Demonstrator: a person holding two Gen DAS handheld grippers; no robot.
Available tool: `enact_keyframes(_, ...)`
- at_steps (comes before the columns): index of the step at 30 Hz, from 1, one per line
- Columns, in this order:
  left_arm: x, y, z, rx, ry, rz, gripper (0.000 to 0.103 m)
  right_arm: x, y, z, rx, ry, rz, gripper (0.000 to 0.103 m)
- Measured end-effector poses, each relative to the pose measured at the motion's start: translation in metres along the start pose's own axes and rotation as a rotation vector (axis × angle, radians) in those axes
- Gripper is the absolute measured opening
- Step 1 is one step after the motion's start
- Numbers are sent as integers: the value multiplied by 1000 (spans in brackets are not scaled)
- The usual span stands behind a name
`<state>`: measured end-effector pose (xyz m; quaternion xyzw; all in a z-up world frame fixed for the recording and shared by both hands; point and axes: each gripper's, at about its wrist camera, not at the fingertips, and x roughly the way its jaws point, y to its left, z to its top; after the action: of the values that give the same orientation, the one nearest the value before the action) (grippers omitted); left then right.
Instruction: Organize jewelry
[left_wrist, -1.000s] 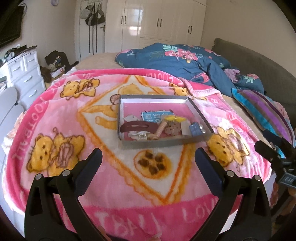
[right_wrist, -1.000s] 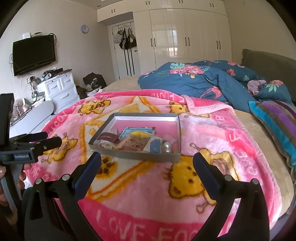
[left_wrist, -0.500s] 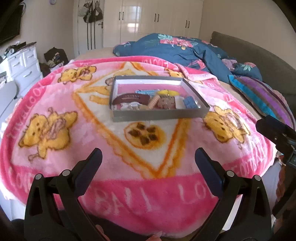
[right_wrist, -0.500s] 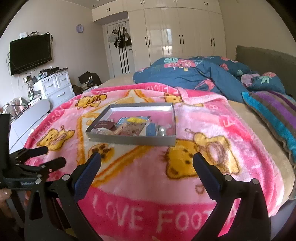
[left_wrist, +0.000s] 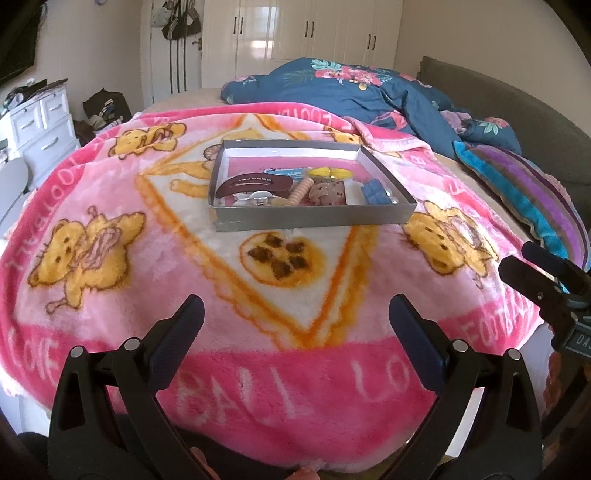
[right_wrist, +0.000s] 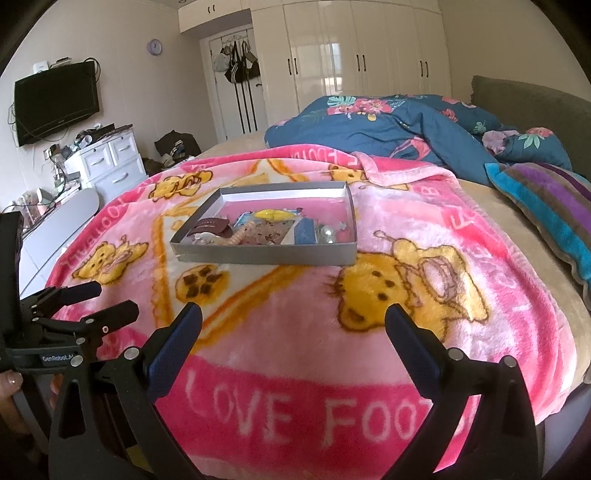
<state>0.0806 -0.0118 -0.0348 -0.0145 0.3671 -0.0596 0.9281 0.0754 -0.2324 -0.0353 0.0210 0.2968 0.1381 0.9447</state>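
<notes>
A shallow grey box (left_wrist: 314, 218) (right_wrist: 266, 254) lies on the pink bear blanket (left_wrist: 110, 206) (right_wrist: 424, 236) in the middle of the bed. It holds jewelry and hair items: a dark red hair clip (left_wrist: 255, 183) (right_wrist: 211, 226), a beaded bracelet (left_wrist: 300, 189), a yellow piece (left_wrist: 330, 171) (right_wrist: 272, 214), a blue card (left_wrist: 375, 191) (right_wrist: 304, 233) and silver beads (right_wrist: 327, 232). My left gripper (left_wrist: 295, 317) is open and empty, well short of the box. My right gripper (right_wrist: 293, 325) is open and empty, also short of it. Each gripper shows at the edge of the other's view.
A blue floral duvet (left_wrist: 351, 85) (right_wrist: 388, 122) lies bunched behind the blanket. A striped pillow (left_wrist: 524, 184) (right_wrist: 546, 199) is at the right. White drawers (left_wrist: 40, 122) (right_wrist: 110, 158) and a wall television (right_wrist: 55, 99) stand left of the bed. White wardrobes (right_wrist: 351, 55) fill the back wall.
Both grippers have pulled back from the box toward the near edge of the bed over the last second. Both stayed open and empty.
</notes>
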Motion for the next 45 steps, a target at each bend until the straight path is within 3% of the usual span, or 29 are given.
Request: enact_keyframes(45,-11,3,4,-2,-11,45,94,3,5,-3,-8,22,-6,99)
